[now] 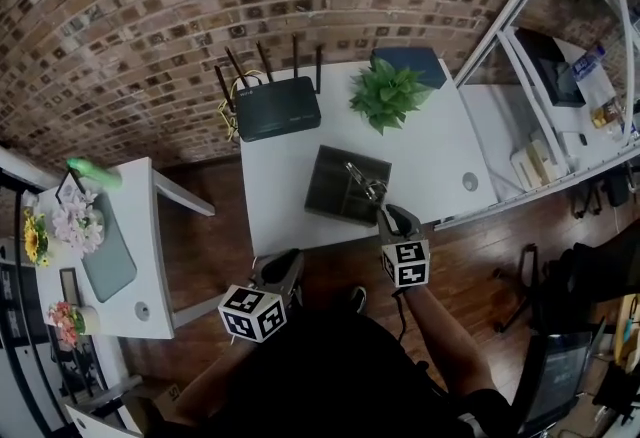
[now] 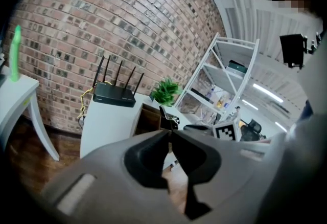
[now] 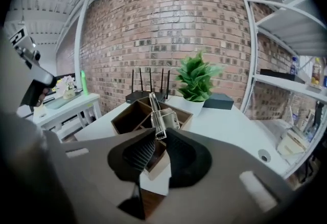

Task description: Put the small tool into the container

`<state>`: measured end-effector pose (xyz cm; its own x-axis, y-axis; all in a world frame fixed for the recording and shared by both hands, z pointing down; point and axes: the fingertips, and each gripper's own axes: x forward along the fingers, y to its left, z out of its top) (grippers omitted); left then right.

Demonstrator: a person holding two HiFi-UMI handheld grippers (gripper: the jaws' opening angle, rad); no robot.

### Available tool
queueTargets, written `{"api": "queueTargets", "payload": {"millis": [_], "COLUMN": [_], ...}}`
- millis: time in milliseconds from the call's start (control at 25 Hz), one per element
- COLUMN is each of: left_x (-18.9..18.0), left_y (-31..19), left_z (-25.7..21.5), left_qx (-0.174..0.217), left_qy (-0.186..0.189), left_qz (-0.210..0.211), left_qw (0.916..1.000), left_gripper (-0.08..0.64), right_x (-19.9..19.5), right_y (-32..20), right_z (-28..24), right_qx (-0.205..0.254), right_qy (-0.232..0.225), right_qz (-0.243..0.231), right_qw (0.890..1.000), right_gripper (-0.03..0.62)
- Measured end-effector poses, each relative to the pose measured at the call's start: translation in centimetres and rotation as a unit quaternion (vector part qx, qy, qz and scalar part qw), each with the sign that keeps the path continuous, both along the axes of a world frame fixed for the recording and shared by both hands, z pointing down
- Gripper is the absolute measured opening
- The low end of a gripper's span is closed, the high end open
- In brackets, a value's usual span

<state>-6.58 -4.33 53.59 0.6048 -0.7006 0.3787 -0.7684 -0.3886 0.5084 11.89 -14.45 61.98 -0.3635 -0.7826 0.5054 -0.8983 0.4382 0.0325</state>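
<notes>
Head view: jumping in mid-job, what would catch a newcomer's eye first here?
The shiny metal tool stands out, leaning up out of the dark wooden divided container at the white table's near edge, its near end at the tips of the parted right tongs. Behind sit a black router with four antennas and a green potted plant; the left tongs hang shut over the floor.

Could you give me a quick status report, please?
Left tongs shut, empty. Right tongs open, small tool at their tips, leaning in the container. Nothing in the way.
</notes>
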Motion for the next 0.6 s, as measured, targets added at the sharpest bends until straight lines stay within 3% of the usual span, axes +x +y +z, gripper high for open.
{"api": "queueTargets", "payload": {"millis": [200,400,600], "left_x": [1.4,3.1,4.5], "left_y": [-0.3,-0.3,0.4], "left_z": [0.1,0.4,1.4], "left_qx": [-0.001,-0.009,-0.026], "left_qy": [0.009,0.024,0.038], "left_qz": [0.039,0.086,0.139], "left_qw": [0.9992,0.9959,0.9893], "left_gripper": [0.023,0.023,0.021], "right_x": [1.5,2.8,2.9], "right_y": [1.9,5.9,9.3], "right_z": [-4.0,-7.2,-9.1], "right_qx": [0.015,0.021,0.027], "right_qy": [-0.063,-0.140,-0.163], "right_qz": [0.041,0.091,0.126], "right_qw": [0.997,0.986,0.978], "right_gripper": [0.041,0.011,0.011]}}
